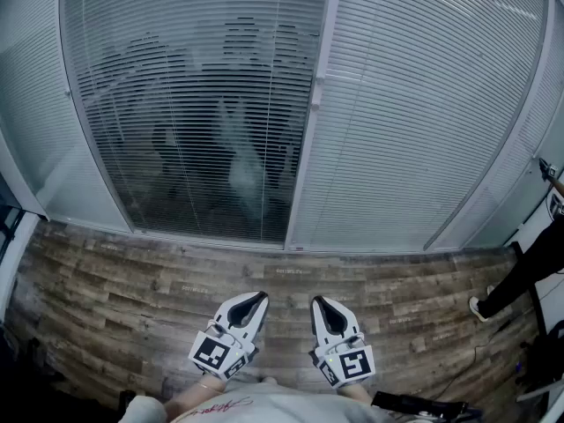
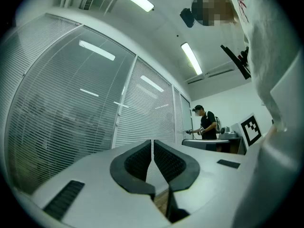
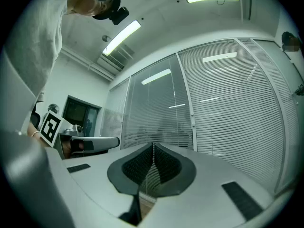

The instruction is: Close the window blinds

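A glass wall with window blinds fills the far side. The left blind [image 1: 189, 104] has its slats turned partly open, so dim shapes show through it. The right blind [image 1: 423, 113] looks white and turned flat. A white frame post [image 1: 313, 113] stands between them. My left gripper [image 1: 258, 299] and right gripper [image 1: 317, 302] hang low over the wood floor, close together, well short of the blinds. Both are shut with nothing between the jaws. The left gripper [image 2: 152, 141] points at the blinds [image 2: 71, 108]. The right gripper [image 3: 153, 145] faces the blinds [image 3: 228, 113] too.
Wood-plank floor [image 1: 132, 298] runs from the wall to my feet. A person's leg and shoe [image 1: 507, 289] stand at the right edge, and a person in black [image 2: 205, 125] stands by a desk down the room. Cables lie at the lower right.
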`<move>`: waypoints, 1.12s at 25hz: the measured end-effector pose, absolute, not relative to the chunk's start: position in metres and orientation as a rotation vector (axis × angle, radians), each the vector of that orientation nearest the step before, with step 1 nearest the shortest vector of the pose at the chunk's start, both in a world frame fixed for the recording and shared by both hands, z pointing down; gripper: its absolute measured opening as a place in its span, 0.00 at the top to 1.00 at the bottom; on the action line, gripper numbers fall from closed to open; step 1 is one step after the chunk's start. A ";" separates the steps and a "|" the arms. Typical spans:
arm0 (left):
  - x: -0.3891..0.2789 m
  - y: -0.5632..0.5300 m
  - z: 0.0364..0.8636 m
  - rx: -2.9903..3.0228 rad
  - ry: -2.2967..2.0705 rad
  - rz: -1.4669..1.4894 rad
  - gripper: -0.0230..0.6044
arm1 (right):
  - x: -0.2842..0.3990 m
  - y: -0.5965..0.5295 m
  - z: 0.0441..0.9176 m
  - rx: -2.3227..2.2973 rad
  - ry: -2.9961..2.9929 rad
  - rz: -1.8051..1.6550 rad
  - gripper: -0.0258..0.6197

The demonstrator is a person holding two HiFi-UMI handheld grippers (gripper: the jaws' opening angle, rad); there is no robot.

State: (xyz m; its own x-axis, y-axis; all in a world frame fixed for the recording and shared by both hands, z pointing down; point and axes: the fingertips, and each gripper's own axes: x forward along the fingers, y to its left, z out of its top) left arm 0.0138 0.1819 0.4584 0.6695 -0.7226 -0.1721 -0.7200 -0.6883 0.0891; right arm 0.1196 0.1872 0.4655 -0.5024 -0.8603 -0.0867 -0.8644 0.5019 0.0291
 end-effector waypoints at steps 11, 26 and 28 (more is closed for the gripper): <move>0.018 0.179 0.454 2.865 -1.228 -0.319 0.92 | 0.120 0.184 0.461 -1.532 2.667 0.118 0.92; 0.017 0.184 0.455 2.847 -1.249 -0.303 0.92 | 0.115 0.187 0.467 -1.540 2.704 0.147 0.92; 0.019 0.182 0.456 2.846 -1.245 -0.306 0.92 | 0.117 0.184 0.467 -1.547 2.705 0.144 0.92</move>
State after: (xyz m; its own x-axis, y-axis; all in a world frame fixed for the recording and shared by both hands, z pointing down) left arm 0.0191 0.1821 0.4556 0.6624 -0.7294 -0.1707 -0.7254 -0.6815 0.0968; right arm 0.1171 0.1841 0.4674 -0.5083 -0.8588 -0.0649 -0.8608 0.5042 0.0691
